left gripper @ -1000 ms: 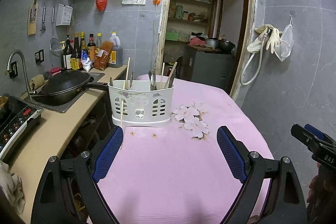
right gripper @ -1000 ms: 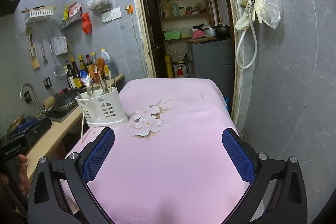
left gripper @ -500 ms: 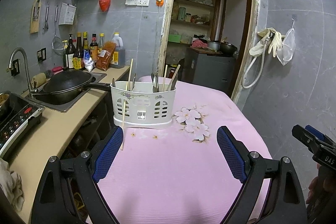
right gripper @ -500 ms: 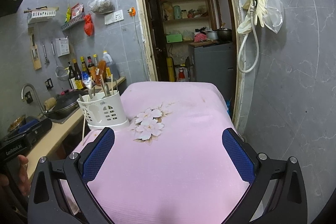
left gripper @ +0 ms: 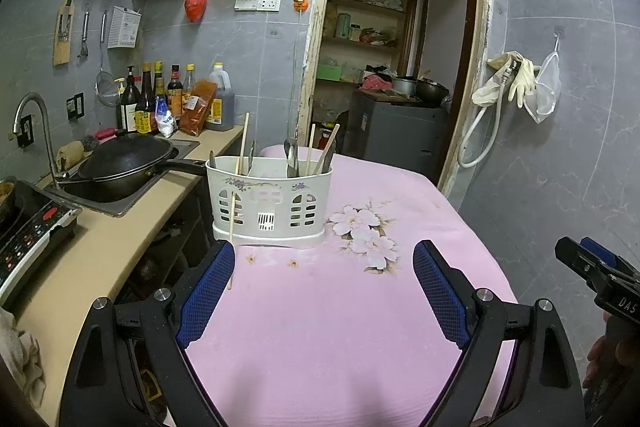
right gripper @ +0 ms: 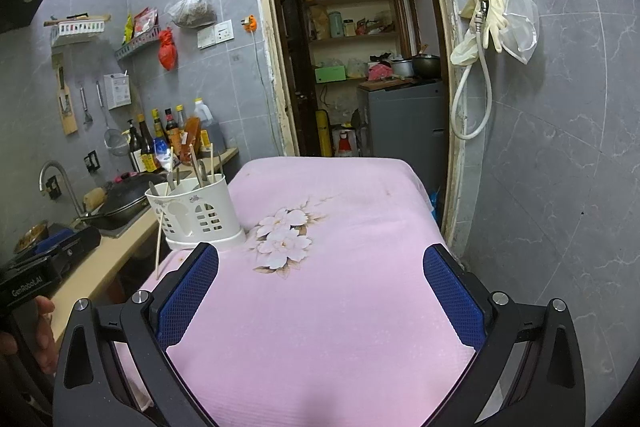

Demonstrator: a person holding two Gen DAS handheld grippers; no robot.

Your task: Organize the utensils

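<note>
Utensil caddy (left gripper: 269, 205) slightly nearer than before; both grippers' fingers unchanged, spread.

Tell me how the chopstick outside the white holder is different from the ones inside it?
The outside chopstick leans against the holder with its tip on the pink cloth; the inside chopsticks stand in it, poking above its rim. The outside one shows nearly whole; the inside ones are half hidden. All are thin, pale sticks.

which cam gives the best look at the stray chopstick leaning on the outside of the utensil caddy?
Left wrist. The chopstick faces the camera against the white utensil caddy, its tip on the pink tablecloth. Right wrist shows it smaller, off to the caddy's left side, near the table edge.
</note>
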